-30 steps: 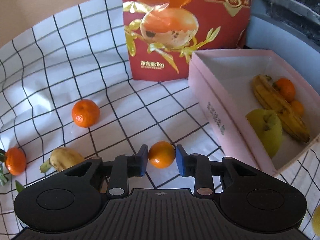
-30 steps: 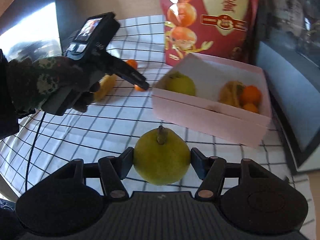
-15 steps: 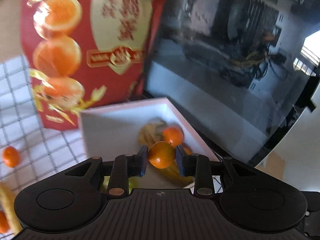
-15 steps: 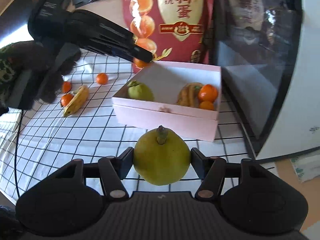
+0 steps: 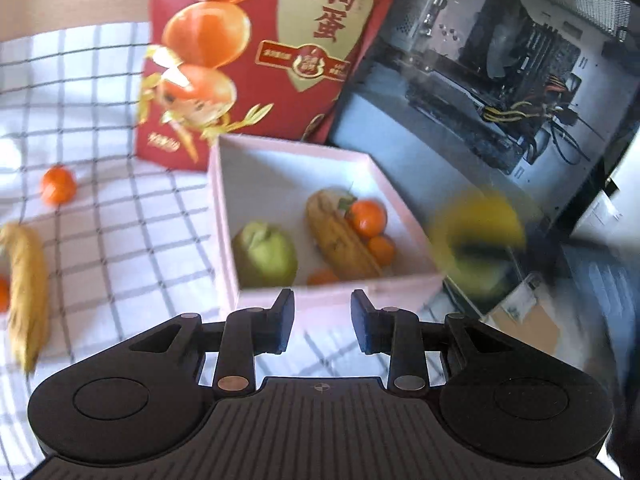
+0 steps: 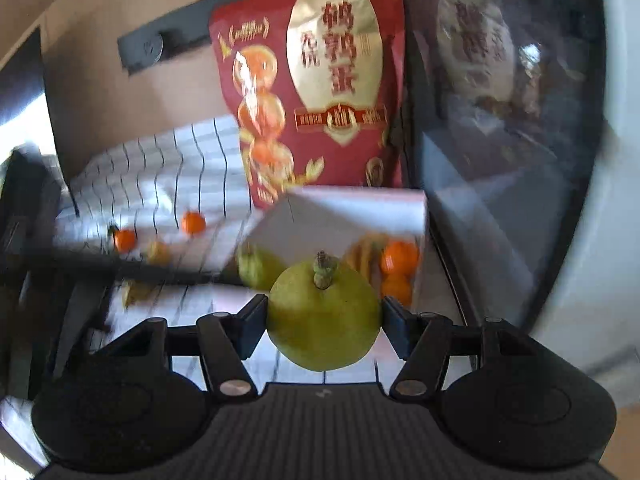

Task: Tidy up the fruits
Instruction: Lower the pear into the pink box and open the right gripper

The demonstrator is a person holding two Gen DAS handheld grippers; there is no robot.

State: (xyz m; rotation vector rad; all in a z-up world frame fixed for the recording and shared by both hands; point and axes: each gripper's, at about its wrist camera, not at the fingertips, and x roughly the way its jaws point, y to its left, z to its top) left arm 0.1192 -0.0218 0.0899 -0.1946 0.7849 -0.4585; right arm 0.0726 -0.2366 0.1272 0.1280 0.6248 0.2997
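The right gripper (image 6: 323, 318) holds a pear (image 6: 323, 316) to drop in the box (image 6: 360, 216); the left gripper (image 5: 322, 322) has narrow, empty fingers.

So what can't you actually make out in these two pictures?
- Left wrist view: the yellow-green smear right of the pink box is motion-blurred; probably fruit.
- Left wrist view: the banana is cut off by the left edge.
- Right wrist view: the box's contents sit partly behind the held pear, so the fruit count is unclear.

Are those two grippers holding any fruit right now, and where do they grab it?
The right gripper clamps a green pear by its sides, stem up. The left gripper holds nothing.
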